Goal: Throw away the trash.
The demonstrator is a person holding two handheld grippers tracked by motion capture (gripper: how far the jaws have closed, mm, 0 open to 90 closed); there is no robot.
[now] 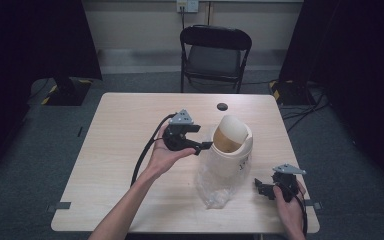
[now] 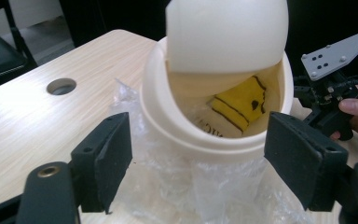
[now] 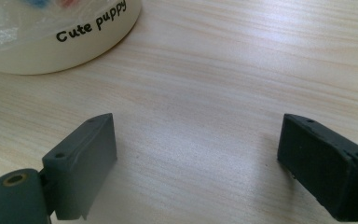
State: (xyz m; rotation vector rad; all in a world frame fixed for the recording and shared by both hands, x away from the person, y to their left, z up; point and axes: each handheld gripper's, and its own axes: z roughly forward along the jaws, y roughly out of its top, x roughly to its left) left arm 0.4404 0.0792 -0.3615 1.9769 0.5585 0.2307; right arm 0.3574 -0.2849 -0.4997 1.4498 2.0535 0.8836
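Note:
A small cream bin (image 1: 235, 150) with a tilted swing lid (image 1: 231, 131) stands right of the table's middle, wrapped in a clear plastic bag (image 1: 216, 187). My left gripper (image 1: 203, 147) is held just left of the bin at lid height. In the left gripper view its jaws (image 2: 198, 144) stand open around nothing, facing the bin's rim (image 2: 168, 126), the lid (image 2: 223, 32) and a yellow item (image 2: 242, 100) inside. My right gripper (image 1: 261, 187) rests low near the front right edge. It is open (image 3: 198, 158) over bare wood, with the bin (image 3: 51, 46), lettered "Cute puppy", at the upper left.
The wooden table (image 1: 125, 130) has a round cable hole (image 1: 222, 106) at its far edge. A black folding chair (image 1: 215, 50) stands behind it. Crumpled plastic (image 2: 200, 186) spreads on the table in front of the bin. Dark curtains flank both sides.

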